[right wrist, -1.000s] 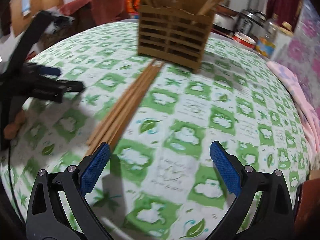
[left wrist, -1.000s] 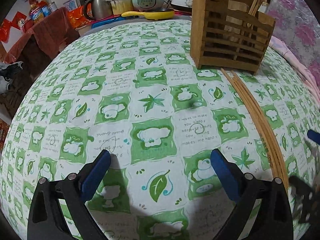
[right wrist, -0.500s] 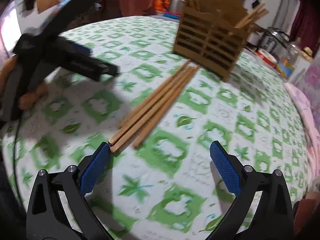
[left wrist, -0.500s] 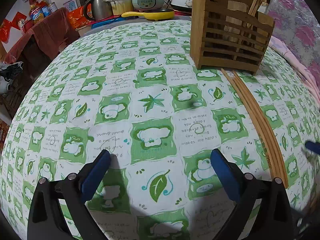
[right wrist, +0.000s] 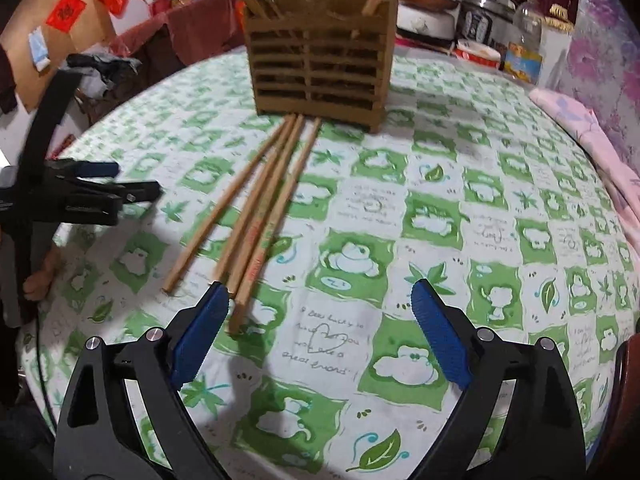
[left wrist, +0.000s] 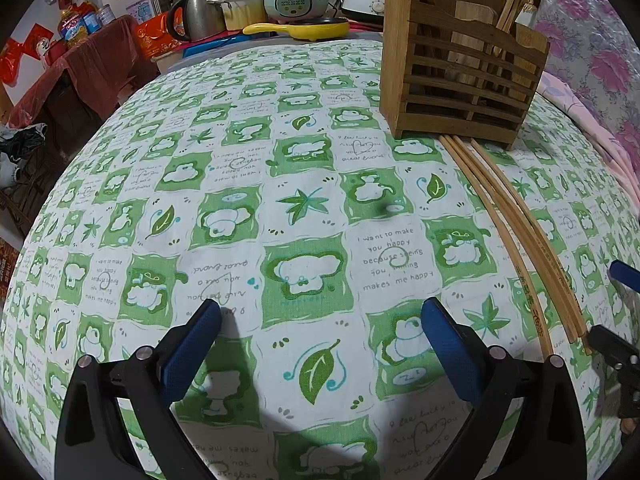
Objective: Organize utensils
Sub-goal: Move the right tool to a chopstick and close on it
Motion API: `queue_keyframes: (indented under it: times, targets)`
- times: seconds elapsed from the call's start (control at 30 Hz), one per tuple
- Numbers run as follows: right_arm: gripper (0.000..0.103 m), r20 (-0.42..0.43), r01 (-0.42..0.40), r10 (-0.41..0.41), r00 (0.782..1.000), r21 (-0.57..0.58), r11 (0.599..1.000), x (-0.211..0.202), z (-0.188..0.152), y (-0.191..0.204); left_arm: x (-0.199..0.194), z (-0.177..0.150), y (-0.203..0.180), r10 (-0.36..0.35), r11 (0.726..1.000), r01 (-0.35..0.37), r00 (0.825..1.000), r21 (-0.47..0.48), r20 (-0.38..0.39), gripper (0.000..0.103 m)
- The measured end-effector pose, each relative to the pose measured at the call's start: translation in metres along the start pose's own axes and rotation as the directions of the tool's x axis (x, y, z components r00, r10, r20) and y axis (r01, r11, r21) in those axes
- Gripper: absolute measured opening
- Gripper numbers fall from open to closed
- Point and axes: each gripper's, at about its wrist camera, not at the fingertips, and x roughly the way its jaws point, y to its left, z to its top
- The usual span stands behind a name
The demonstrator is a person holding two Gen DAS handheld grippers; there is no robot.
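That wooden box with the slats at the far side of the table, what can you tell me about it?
The wooden holder is a brown slatted caddy, made of what looks like bamboo or wood, with horizontal slats across its front and a taller peaked back panel with a small hole. It stands upright on the green-and-white tablecloth. Several chopsticks stick up out of it at both ends, leaning outward. Four loose chopsticks lie on the cloth with their far tips at its base. Neither gripper touches it.

Matt printed cloth covers the table. The chopsticks and slatted holder are bare wood, unglossed. Gripper pads look like ribbed blue rubber on black plastic.
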Motion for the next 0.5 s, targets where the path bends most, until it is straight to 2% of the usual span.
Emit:
queue_keyframes:
  times: [0.1,0.13,0.2,0.27,0.37,0.43,0.5]
  targets:
    - [0.088,-0.025,0.039,-0.041,0.999,-0.079,0.996,0.007,0.002,0.017,0.0,0.0,0.0,0.0,1.0,0.0,1.0,0.0,0.0,0.099]
    - [0.088,-0.005,0.064,-0.065,0.998,-0.109,0.992,0.005,0.003,0.023,0.0,0.0,0.0,0.0,1.0,0.0,1.0,0.0,0.0,0.099]
    - [0.088,0.01,0.054,-0.053,0.999,-0.186,0.981,0.006,0.004,0.042,0.0,0.0,0.0,0.0,1.0,0.0,1.0,0.0,0.0,0.099]
    - [0.088,0.028,0.084,-0.08,0.996,-0.21,0.974,0.004,0.003,0.048,0.0,0.0,0.0,0.0,1.0,0.0,1.0,0.0,0.0,0.099]
    - [0.088,0.016,0.042,-0.04,0.999,-0.134,0.99,0.003,0.004,0.03,0.0,0.0,0.001,0.0,1.0,0.0,1.0,0.0,0.0,0.099]
    - [0.088,0.043,-0.005,0.008,0.999,-0.061,0.998,-0.005,0.003,0.014,0.0,0.0,0.001,0.0,1.0,0.0,1.0,0.0,0.0,0.099]
    - [0.088,0.045,0.019,-0.018,0.999,-0.023,1.0,-0.005,0.003,0.007,0.001,0.0,0.0,0.0,1.0,0.0,1.0,0.0,0.0,0.099]
